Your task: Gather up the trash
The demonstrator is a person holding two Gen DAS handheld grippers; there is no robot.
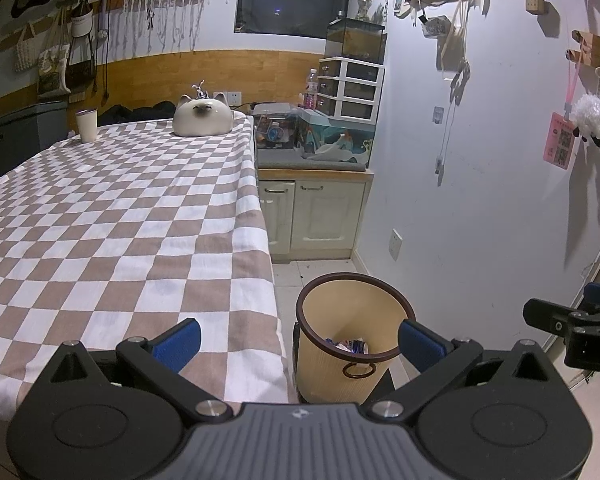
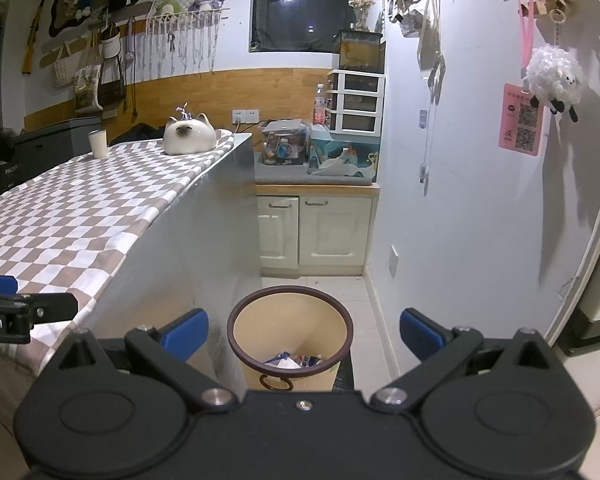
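A beige waste bin point(image 1: 352, 364) with a dark brown rim stands on the floor beside the table; in the right wrist view the bin point(image 2: 290, 320) sits directly below. Crumpled trash point(image 1: 350, 346) lies at its bottom, also seen as wrappers point(image 2: 294, 360). My left gripper point(image 1: 300, 340) is open and empty, hovering over the table edge and the bin. My right gripper point(image 2: 304, 334) is open and empty above the bin. The right gripper point(image 1: 568, 320) shows at the far right of the left wrist view, and the left gripper point(image 2: 20, 312) at the left edge of the right wrist view.
A checkered tablecloth point(image 1: 120, 220) covers the table, with a cat-shaped ceramic piece point(image 1: 203, 117) and a white cup point(image 1: 87, 124) at its far end. A cream cabinet point(image 2: 316, 232) with a fish tank stands behind the bin. A white wall point(image 2: 460, 200) with hanging items is on the right.
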